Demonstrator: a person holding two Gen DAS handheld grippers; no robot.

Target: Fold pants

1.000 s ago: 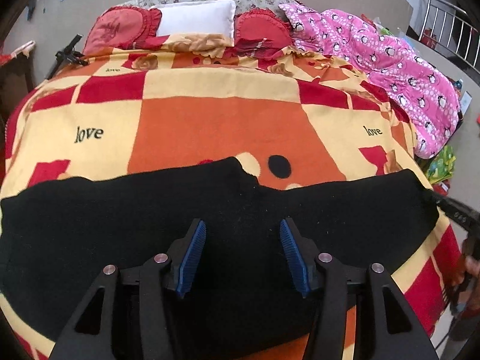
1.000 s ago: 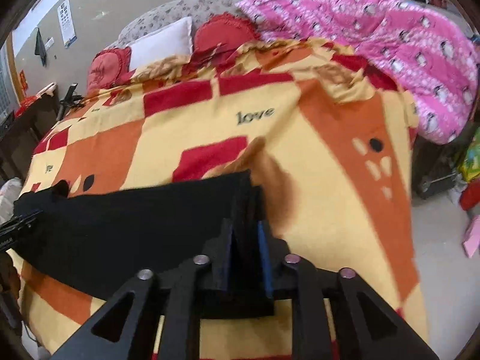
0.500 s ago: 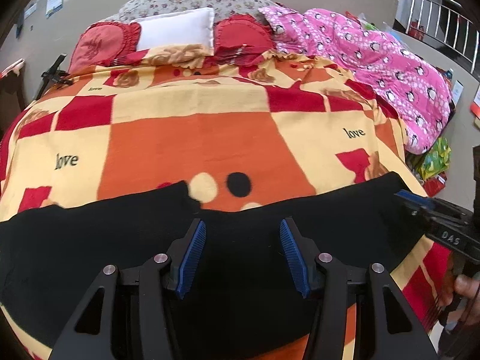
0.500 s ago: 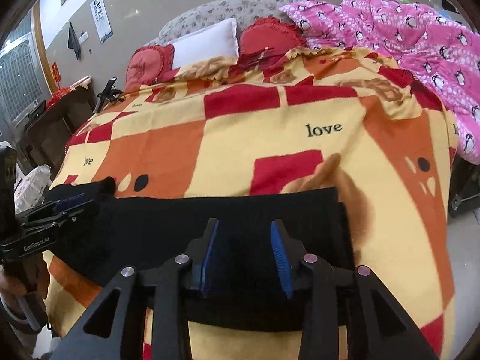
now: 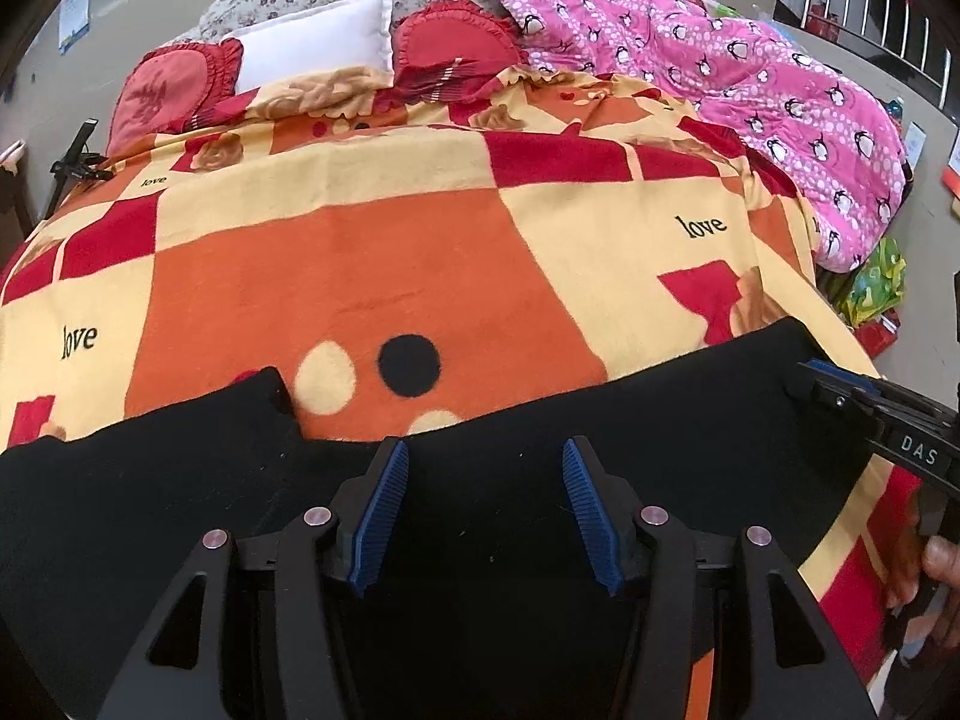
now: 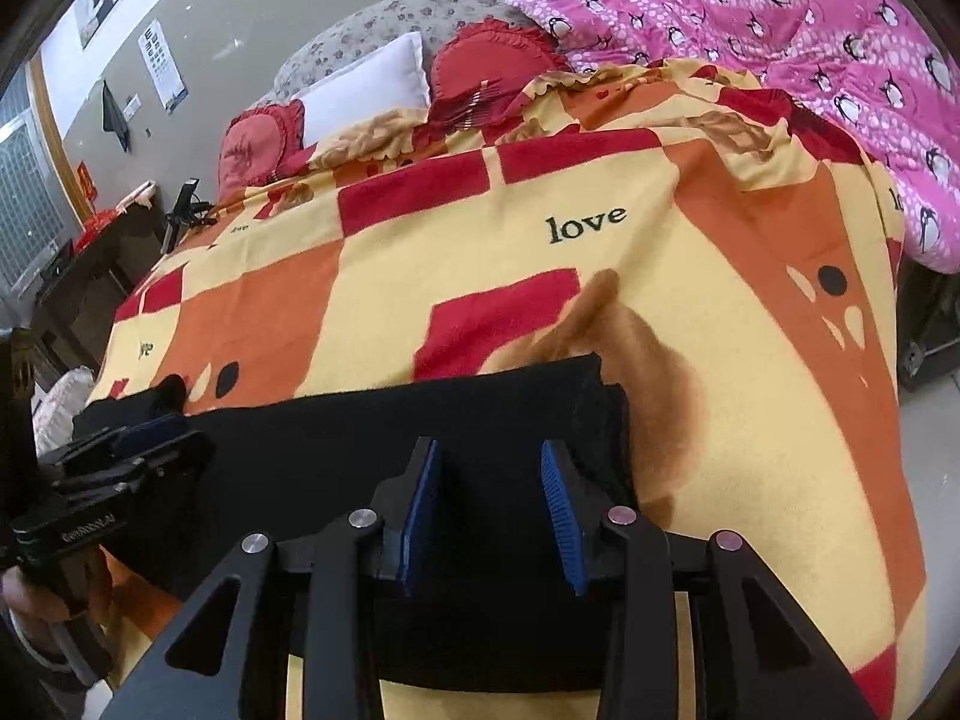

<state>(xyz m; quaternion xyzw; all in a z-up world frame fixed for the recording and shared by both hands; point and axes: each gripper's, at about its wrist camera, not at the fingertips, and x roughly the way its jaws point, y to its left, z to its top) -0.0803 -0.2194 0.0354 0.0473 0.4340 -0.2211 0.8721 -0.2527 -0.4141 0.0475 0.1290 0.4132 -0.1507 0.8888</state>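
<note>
Pants (image 5: 492, 516): black, lying flat across the near edge of the blanket (image 5: 360, 276).
Left gripper (image 5: 485, 507): jaws apart, nothing pinched, over the cloth.
Right gripper (image 6: 492, 507): jaws parted, empty, above the hem at 2 o'clock.
Advice: pinch both layers squarely before lifting.

The black pants (image 5: 480, 480) are lying flat and folded lengthwise across the near edge of the bed (image 5: 390, 276) before me.
</note>
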